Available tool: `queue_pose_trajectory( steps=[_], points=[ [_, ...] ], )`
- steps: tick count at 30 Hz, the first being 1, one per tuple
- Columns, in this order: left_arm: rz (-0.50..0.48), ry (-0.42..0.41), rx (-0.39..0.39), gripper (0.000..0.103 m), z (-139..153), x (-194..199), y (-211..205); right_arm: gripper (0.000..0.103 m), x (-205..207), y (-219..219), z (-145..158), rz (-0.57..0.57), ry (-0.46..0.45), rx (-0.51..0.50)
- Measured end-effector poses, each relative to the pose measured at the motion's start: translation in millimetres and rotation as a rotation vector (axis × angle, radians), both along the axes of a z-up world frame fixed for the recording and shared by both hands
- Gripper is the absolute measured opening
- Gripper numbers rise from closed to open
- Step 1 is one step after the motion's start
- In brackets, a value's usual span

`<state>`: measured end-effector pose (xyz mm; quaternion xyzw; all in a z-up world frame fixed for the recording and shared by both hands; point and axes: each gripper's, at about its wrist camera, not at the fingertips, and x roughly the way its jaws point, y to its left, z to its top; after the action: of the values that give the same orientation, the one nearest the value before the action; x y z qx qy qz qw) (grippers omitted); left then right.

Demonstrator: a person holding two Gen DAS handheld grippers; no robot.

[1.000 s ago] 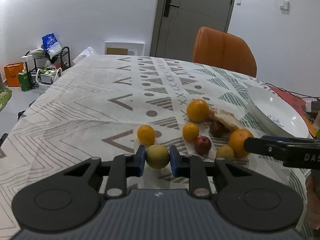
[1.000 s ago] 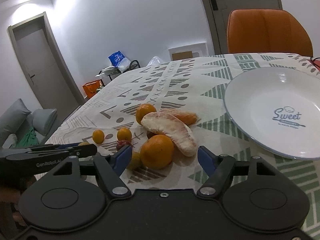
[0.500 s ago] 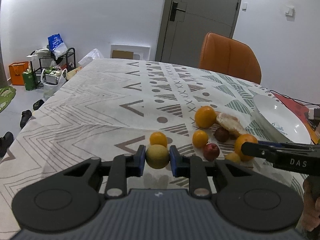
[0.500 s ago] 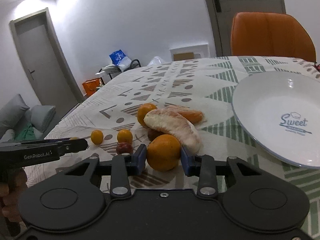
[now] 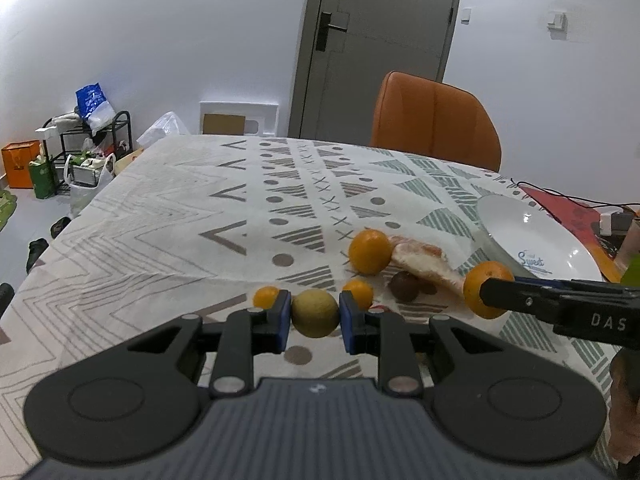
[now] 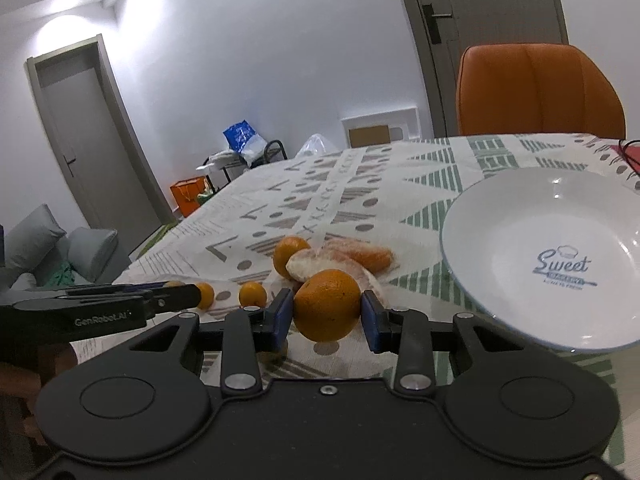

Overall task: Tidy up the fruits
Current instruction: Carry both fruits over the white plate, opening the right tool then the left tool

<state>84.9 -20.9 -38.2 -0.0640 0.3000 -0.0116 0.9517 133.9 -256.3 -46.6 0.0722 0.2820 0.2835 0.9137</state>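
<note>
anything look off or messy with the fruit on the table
Yes: among the whole round fruit, peeled pomelo segments lie bare on the tablecloth beside an orange, not on the plate, which holds nothing. Nothing looks spilled.

Your left gripper (image 5: 315, 314) is level above the table, its two blue pads (image 5: 282, 315) pressed against either side of a yellow-green fruit (image 5: 314, 313), which is lifted clear of the cloth. Your right gripper (image 6: 327, 312) is closed the same way around an orange (image 6: 327, 306), also raised. The two grippers sit side by side, the right one just to the right of the left and reaching slightly farther. Part of your hand (image 6: 18, 384) shows around the left gripper's handle in the right wrist view.
</note>
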Motion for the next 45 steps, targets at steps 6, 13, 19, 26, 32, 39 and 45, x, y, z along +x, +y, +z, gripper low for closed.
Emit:
queue_pose_trajectory(
  steps=[6, 13, 19, 26, 32, 39, 45],
  points=[
    [-0.017, -0.009, 0.002, 0.024, 3, 5, -8, 0.035, 0, -8, 5, -0.020, -0.018, 0.011],
    [-0.045, -0.022, 0.005, 0.024, 7, 10, -20, 0.035, -1, -20, 9, -0.047, -0.032, 0.025],
    [-0.070, -0.030, 0.010, 0.024, 9, 16, -34, 0.035, 1, -35, 10, -0.077, -0.039, 0.034],
    [-0.103, -0.037, 0.014, 0.024, 12, 23, -52, 0.035, 3, -53, 8, -0.122, -0.039, 0.042],
    [-0.132, -0.043, 0.021, 0.024, 15, 27, -67, 0.035, 3, -71, 7, -0.161, -0.043, 0.054],
    [-0.166, -0.045, 0.035, 0.024, 16, 36, -87, 0.035, 6, -93, 2, -0.213, -0.039, 0.063],
    [-0.194, -0.047, 0.046, 0.024, 18, 41, -105, 0.035, 7, -109, -3, -0.250, -0.029, 0.063]
  ],
)
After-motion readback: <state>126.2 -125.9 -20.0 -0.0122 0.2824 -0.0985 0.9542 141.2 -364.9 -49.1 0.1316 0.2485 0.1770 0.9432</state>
